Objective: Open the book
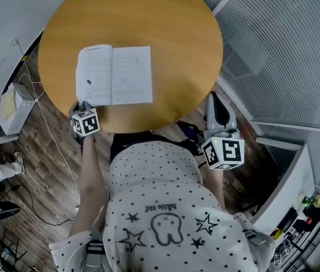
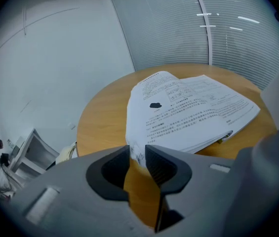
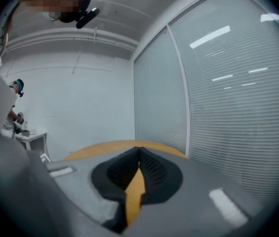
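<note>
Since the book (image 1: 114,74) already lies spread flat with two printed pages up, on the left half of the round wooden table (image 1: 176,50) and a little back from its near edge, I judge the opening itself done and the step in hand to be letting go. My left gripper (image 2: 137,156) sits at the table's near-left edge, tilted down at the book's near-left corner. Its jaws stand slightly apart, and the corner of the left page (image 2: 138,152) pokes up between them; as far as I can tell the pads are not pressing on it. My right gripper (image 3: 138,153) hangs off the table's near-right edge, roughly level, jaws pressed together on nothing.

Next, I reckon, the left gripper should back off toward the table's near edge, slowly, so the page corner slips free without being lifted or creased. The page bows up a little, so it may catch.

The tabletop is bare orange-brown wood apart from the book. Behind the table and to its right runs a glass wall with slatted blinds (image 1: 284,50); a plain white wall closes the left. Under the table is dark plank flooring (image 1: 52,169), with a white cabinet (image 1: 12,109) and a loose cable (image 1: 49,123) to the table's left.
</note>
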Motion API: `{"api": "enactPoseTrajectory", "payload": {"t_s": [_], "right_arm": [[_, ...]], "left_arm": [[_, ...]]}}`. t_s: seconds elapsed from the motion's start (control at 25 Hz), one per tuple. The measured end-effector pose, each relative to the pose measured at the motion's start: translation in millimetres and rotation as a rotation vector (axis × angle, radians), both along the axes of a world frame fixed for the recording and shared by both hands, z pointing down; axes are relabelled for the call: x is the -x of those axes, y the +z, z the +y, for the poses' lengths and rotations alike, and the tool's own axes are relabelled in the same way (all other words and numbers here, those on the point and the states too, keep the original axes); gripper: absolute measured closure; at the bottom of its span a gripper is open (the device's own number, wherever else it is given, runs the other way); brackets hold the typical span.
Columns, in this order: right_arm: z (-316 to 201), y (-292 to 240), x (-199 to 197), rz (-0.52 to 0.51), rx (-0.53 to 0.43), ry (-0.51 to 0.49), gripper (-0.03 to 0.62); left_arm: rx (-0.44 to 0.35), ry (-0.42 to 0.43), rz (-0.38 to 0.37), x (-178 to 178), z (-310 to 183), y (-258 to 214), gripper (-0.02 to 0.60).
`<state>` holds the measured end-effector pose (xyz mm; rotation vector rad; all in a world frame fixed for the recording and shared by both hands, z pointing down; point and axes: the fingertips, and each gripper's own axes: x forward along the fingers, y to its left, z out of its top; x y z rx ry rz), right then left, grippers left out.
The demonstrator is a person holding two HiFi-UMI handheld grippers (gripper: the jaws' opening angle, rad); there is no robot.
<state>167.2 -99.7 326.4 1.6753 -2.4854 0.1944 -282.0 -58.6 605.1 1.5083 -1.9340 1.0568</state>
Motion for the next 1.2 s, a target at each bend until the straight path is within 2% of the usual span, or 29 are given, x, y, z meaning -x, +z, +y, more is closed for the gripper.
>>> {"api": "enactPoseTrajectory", "payload": {"t_s": [0.08, 0.12, 0.32, 0.68, 0.8, 1.0, 1.2], "right_arm": [[0, -1, -1, -0.005, -0.006, 0.000, 0.590], [0, -1, -2, -0.006, -0.007, -0.001, 0.589], [-2, 1, -6, -0.007, -0.002, -0.008, 0.591], [-3, -2, -4, -0.003, -0.017, -0.038, 0.589], [-4, -1, 0, -0.004, -0.017, -0.043, 0.589], [-2, -3, 3, -0.015, -0.022, -0.045, 0.591], [1, -4, 1, -0.015, -0.025, -0.048, 0.589]], "left_arm": [[-0.032, -0.026, 0.023, 6, 2, -6, 0.415], [-0.051, -0.035, 0.035, 8, 2, -10, 0.386], [-0.145, -0.047, 0.063, 7, -3, -37, 0.376], [-0.259, 0.002, 0.157, -28, -23, -76, 0.376], [-0.310, 0.038, 0.181, -38, -35, -96, 0.407], [-0.450, 0.122, 0.142, -60, -50, -152, 0.531], [-0.586, 0.209, 0.134, -88, -57, -211, 0.571]]}}
